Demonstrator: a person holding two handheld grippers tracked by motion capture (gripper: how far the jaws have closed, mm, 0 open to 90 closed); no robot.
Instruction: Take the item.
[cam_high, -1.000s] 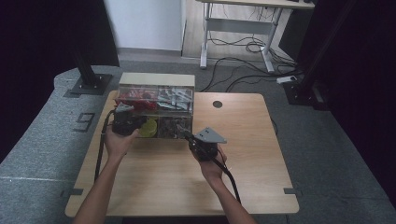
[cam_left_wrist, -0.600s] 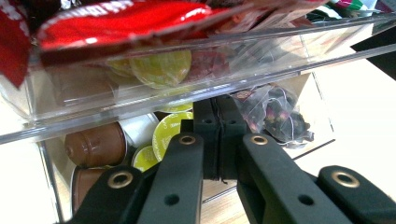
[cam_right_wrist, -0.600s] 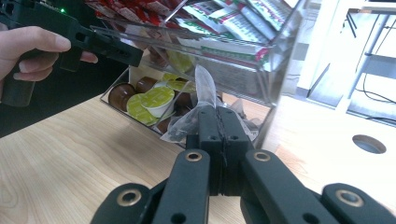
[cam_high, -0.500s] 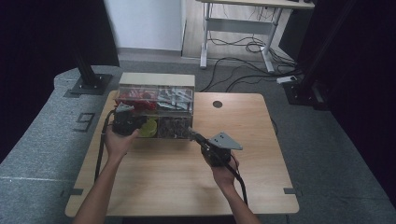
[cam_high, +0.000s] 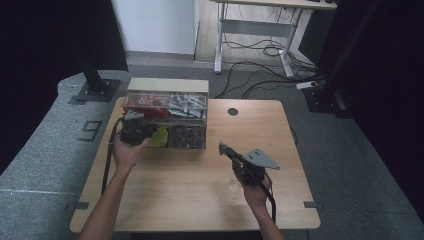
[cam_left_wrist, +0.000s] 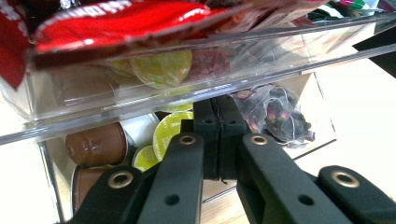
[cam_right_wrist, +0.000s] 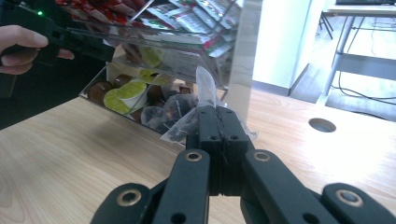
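A clear acrylic organizer stands at the table's back left. Its top holds red packets and white-green sachets. Its lower part holds green and brown coffee capsules and clear sachets of dark tea. My left gripper is at the lower left compartment. In the left gripper view its jaws are shut, their tips just under the clear upper tray edge, with nothing seen between them. My right gripper is off the box's front right corner, shut on a clear tea sachet above the table.
The wooden table has a round cable hole at the back. Behind it are a black stand base on grey floor mats and a desk frame with loose cables. A hand holds the other gripper at the organizer.
My right gripper has drawn back from the organizer's lower right compartment, to the right and toward the person, with the tea sachet in it. The left gripper has stayed at the box.
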